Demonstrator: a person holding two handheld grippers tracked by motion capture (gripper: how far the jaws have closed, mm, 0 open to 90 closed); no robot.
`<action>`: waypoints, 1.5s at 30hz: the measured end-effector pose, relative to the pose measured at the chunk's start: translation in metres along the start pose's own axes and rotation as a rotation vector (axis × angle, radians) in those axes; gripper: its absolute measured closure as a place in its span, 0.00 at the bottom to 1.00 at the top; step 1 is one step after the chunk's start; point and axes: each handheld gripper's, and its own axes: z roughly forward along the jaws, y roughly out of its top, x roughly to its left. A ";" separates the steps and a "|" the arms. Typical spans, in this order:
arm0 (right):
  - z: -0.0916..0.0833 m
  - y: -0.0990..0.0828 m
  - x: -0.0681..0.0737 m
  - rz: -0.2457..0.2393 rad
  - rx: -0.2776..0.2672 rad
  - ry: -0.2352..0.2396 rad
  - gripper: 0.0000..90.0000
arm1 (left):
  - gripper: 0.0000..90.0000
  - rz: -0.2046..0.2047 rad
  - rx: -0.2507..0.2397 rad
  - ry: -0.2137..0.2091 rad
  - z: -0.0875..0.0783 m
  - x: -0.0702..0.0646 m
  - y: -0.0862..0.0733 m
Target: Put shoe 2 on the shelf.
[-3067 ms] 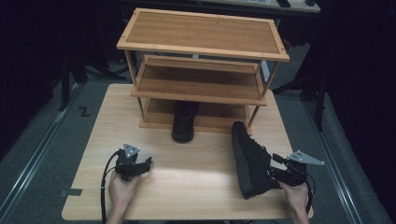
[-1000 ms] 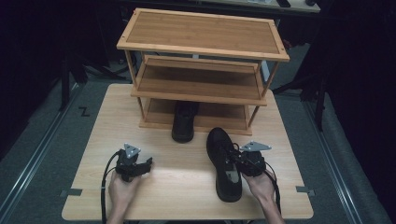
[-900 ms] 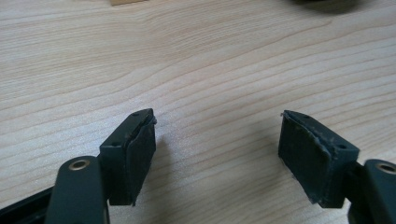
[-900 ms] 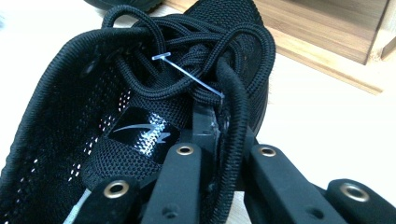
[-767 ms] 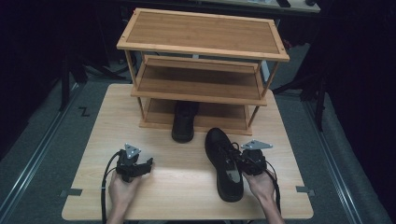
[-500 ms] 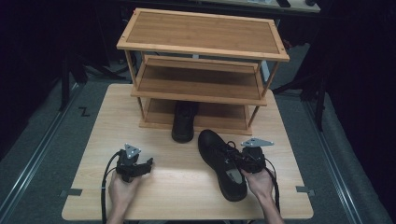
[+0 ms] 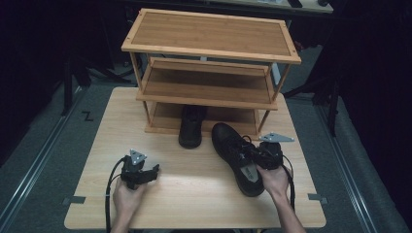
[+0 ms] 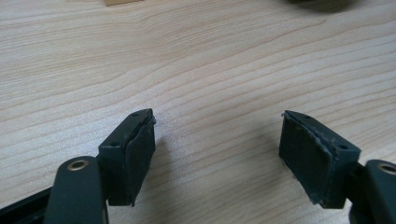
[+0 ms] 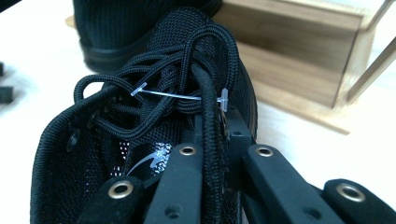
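Gripping the black shoe (image 7: 239, 158) by its collar and lace, our right hand-held gripper (image 7: 266, 154) is clamped tight, toe aimed at the rack's bottom shelf (image 7: 228, 116), right of its mate (image 7: 191, 125). Our left hand-held gripper (image 7: 142, 174) rests agape on the counter (image 7: 194, 194), unneeded.

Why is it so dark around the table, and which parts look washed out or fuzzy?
High view: light falls on the table, surroundings black. Right gripper view: the shoe is sharp, the rack behind soft, the tabletop bleached white. Left gripper view: wood grain crisp, a soft shadow under the left pad.
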 end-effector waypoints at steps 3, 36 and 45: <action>0.003 0.008 -0.001 0.015 -0.016 -0.014 0.98 | 0.30 0.000 0.000 0.000 0.000 0.000 0.000; 0.097 0.071 0.007 0.252 -0.091 -0.233 0.98 | 0.30 0.012 -0.001 -0.013 0.000 -0.001 0.000; 0.122 0.078 0.018 0.256 -0.109 -0.310 0.98 | 0.30 0.017 0.001 -0.018 -0.001 -0.001 -0.001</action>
